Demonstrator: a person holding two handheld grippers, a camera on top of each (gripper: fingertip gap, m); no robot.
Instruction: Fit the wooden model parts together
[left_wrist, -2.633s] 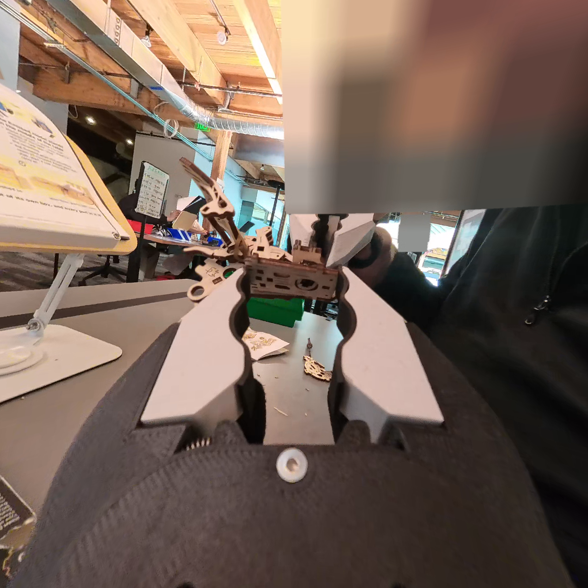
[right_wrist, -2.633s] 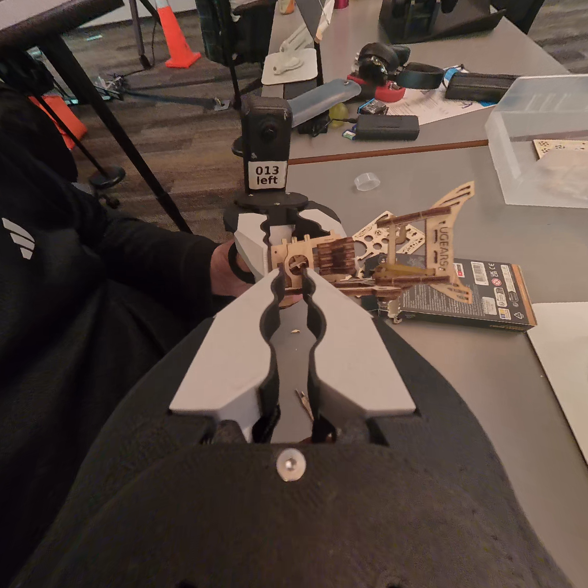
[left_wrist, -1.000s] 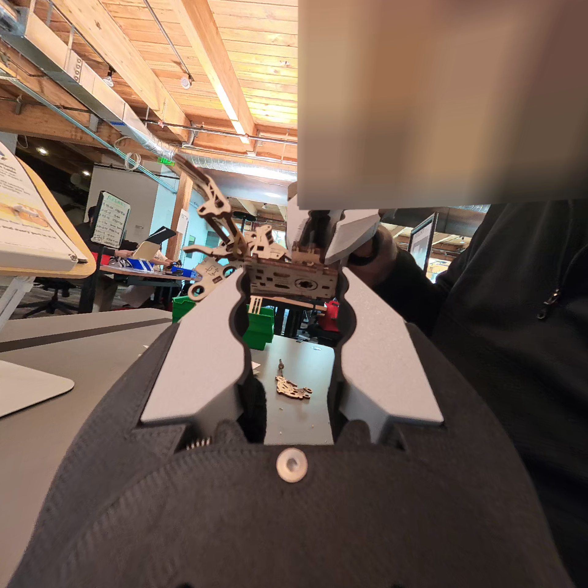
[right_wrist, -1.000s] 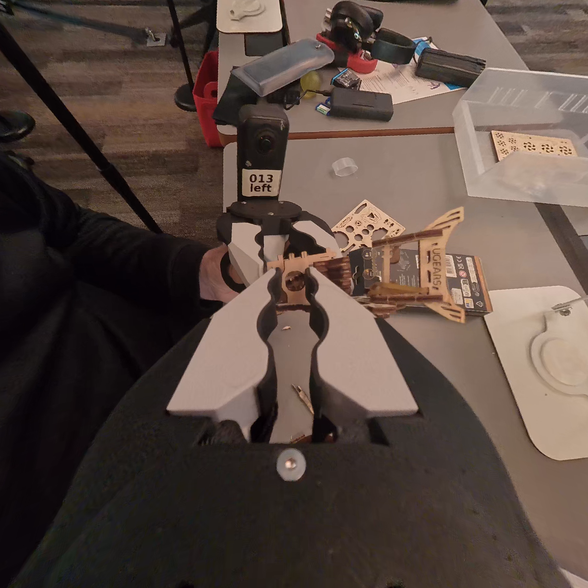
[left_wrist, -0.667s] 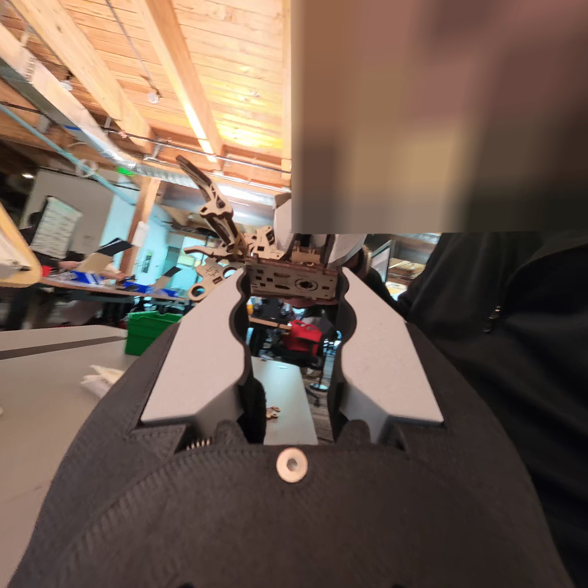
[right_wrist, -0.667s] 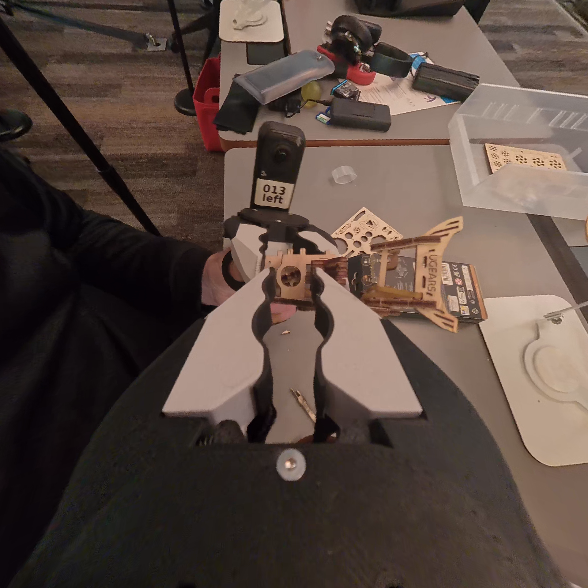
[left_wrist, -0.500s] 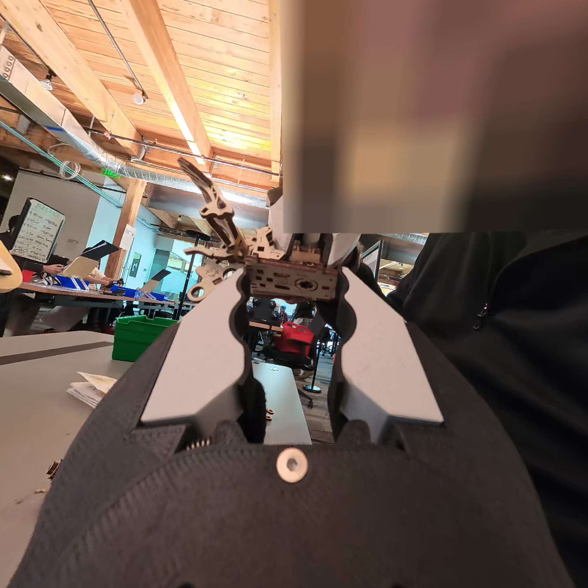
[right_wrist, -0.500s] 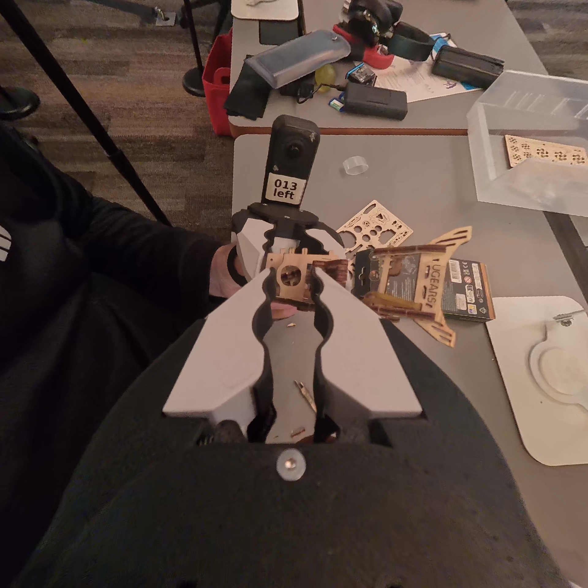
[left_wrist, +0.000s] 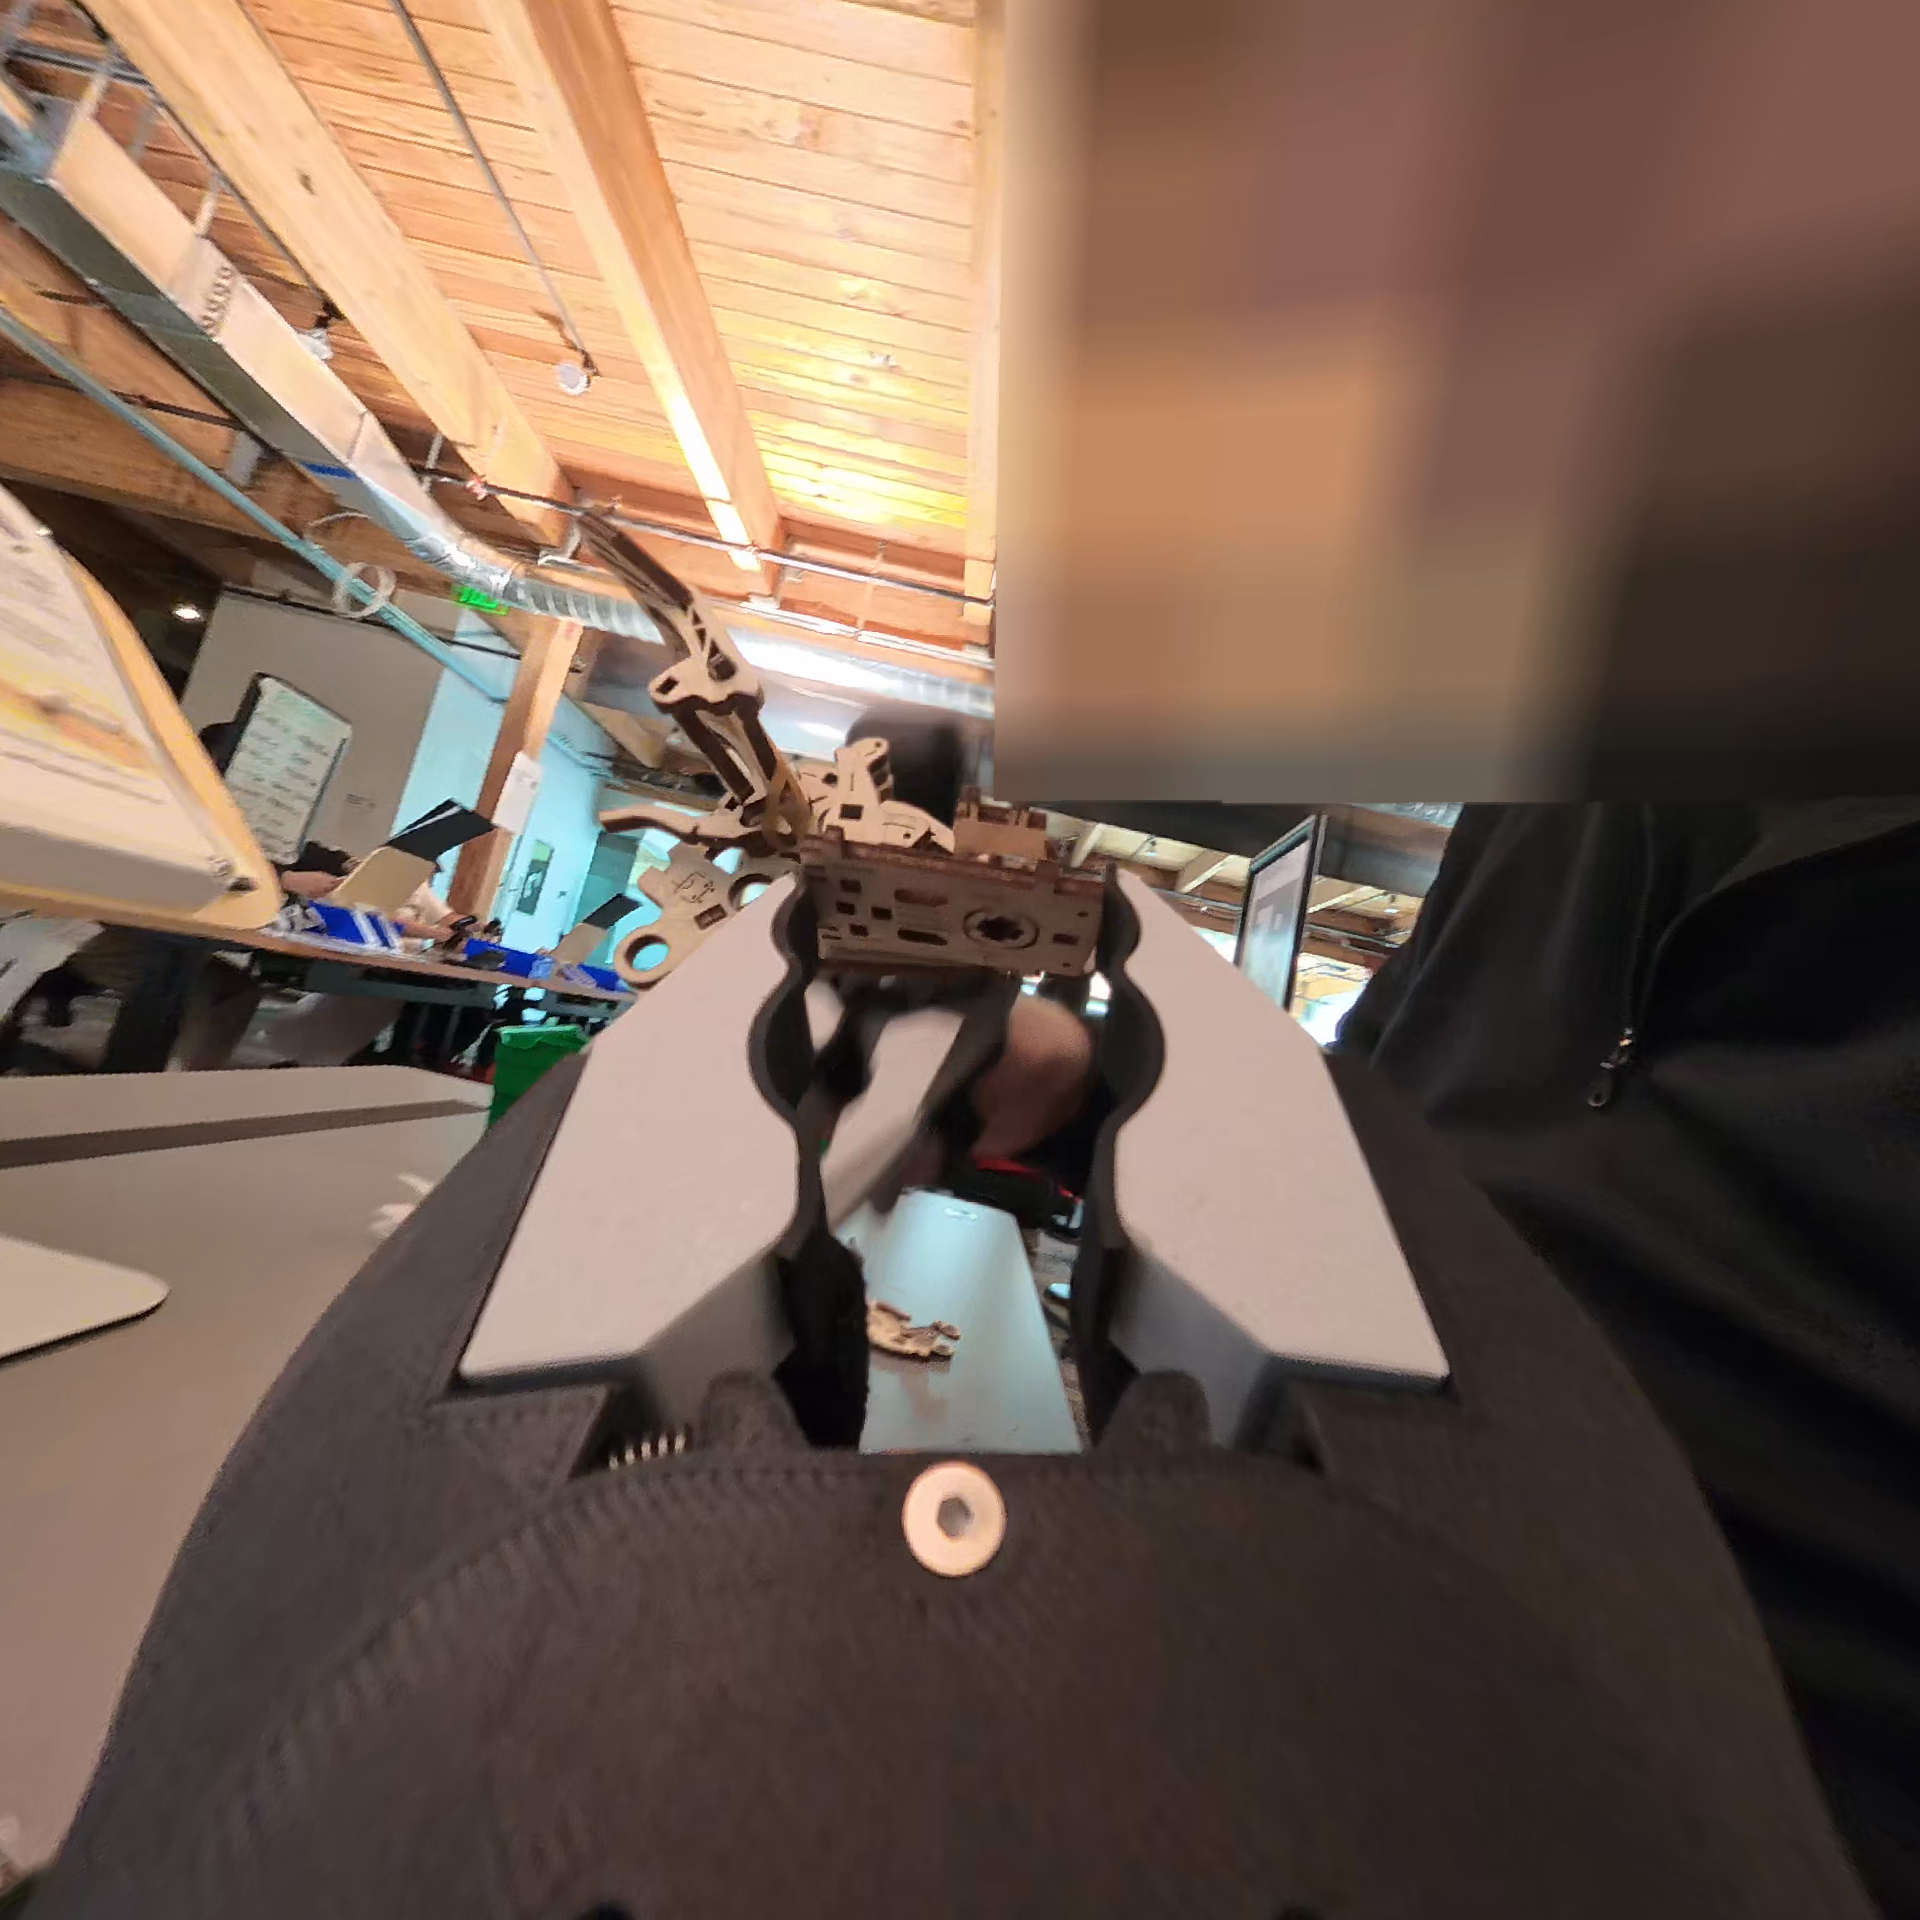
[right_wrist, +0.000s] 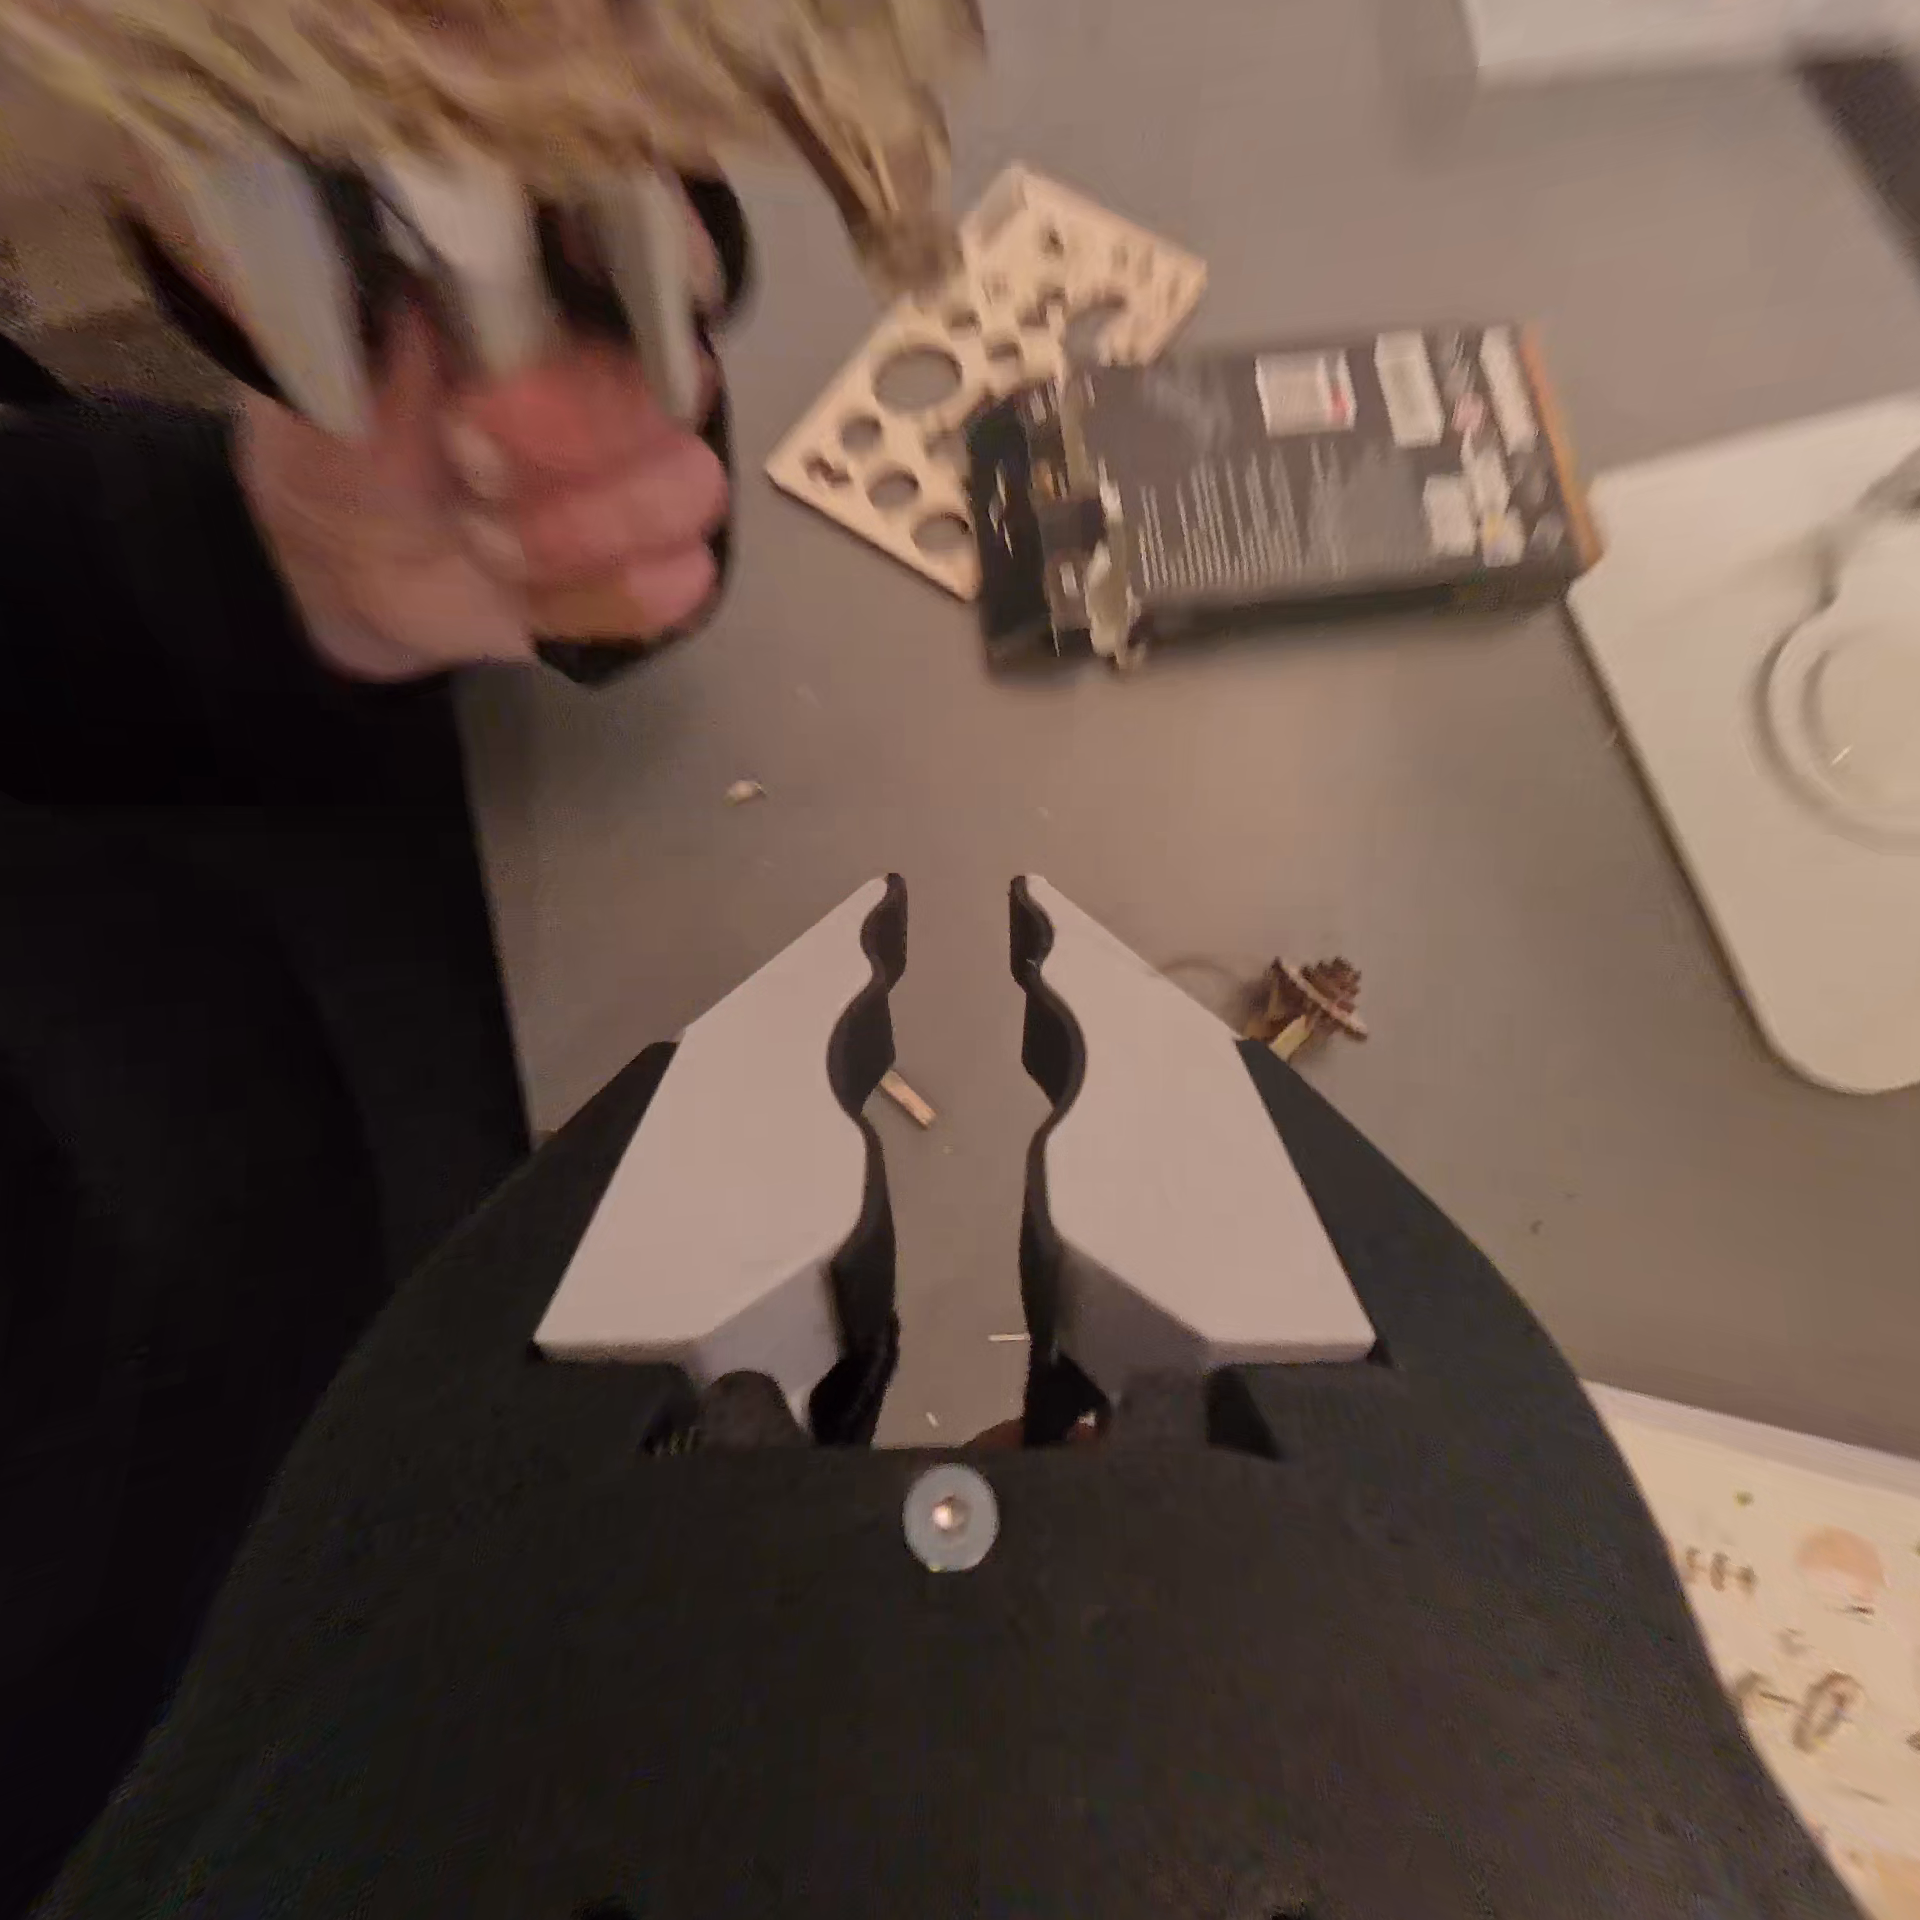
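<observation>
While the left gripper (left_wrist: 945, 914) clamps the flat body of the wooden model (left_wrist: 951, 920) between its two fingertips, the right gripper (right_wrist: 954, 883) carries nothing, its jaws parted with bare table showing through the gap. In the left wrist view the right gripper appears again, blurred, just under the model and apart from it. The model hangs in the air above the grey table (right_wrist: 1299, 831), a curved bow-like arm (left_wrist: 707, 686) rising up and to the left from its body and smaller cut shapes clustered at the root of that arm.

By the look of it the assembly is well along: one many-layered structure is built and in hand. What is left, I judge, is at least one more piece, since one small gear-like sub-assembly (right_wrist: 1314, 1003) lies on the table just right of the empty gripper, and the free tool seems placed to fetch it. Whether it is truly the next part cannot be told.

Counted around the tools: one punched-out wooden sheet (right_wrist: 987, 374) full of round holes, one dark printed box (right_wrist: 1278, 478) overlapping its corner, one white stand base (right_wrist: 1766, 727) at the right edge, and a second parts sheet (right_wrist: 1787, 1621) partly visible at the lower right corner. A few slivers and one short wooden peg (right_wrist: 906, 1099) lie loose between the right gripper's fingers. One hand (right_wrist: 488, 520) grips the left tool's handle.
</observation>
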